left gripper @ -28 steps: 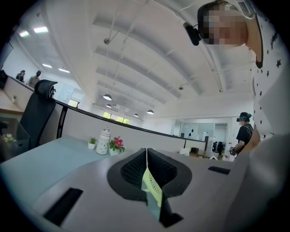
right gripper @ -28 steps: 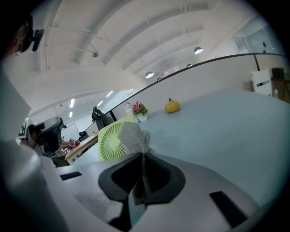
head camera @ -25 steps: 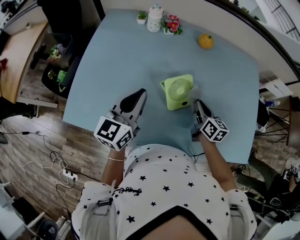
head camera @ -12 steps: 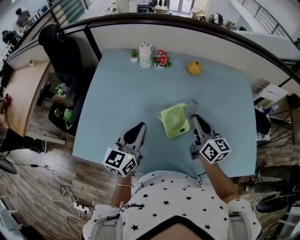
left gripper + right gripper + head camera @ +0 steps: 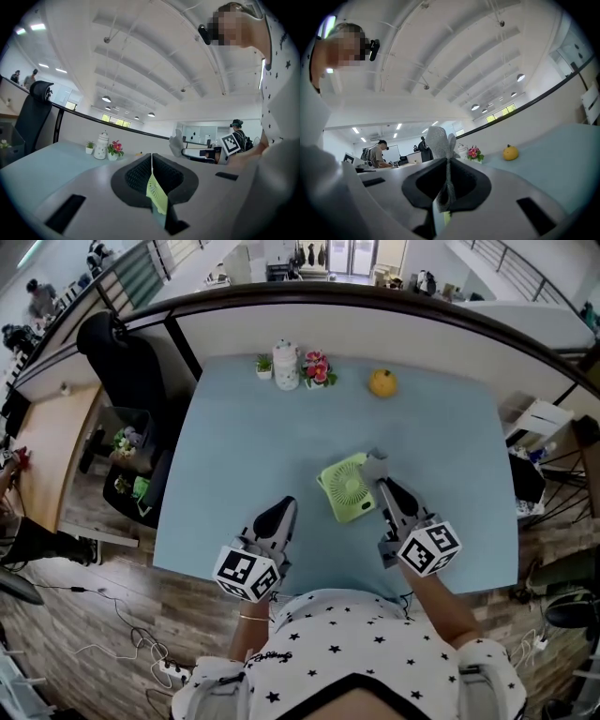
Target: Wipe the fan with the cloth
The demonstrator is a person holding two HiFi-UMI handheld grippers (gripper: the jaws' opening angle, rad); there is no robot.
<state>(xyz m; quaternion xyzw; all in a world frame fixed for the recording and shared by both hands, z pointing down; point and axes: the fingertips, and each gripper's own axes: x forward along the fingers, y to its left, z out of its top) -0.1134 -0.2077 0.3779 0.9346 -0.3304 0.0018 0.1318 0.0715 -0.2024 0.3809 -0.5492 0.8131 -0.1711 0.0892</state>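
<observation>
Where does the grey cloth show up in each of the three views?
Head view: cloth at the tip of the right gripper, by the upper right corner of the fan.
Left gripper view: cloth small, right of centre, above the jaws.
Right gripper view: cloth at centre, pinched between the jaws, sticking up.
Shared landmark: pink flowers.

Matt green plastic fan [image 5: 348, 487], nubbly grey woven cloth [image 5: 374, 465], smooth matt blue tabletop [image 5: 244, 446], wood-plank floor [image 5: 112, 615].
</observation>
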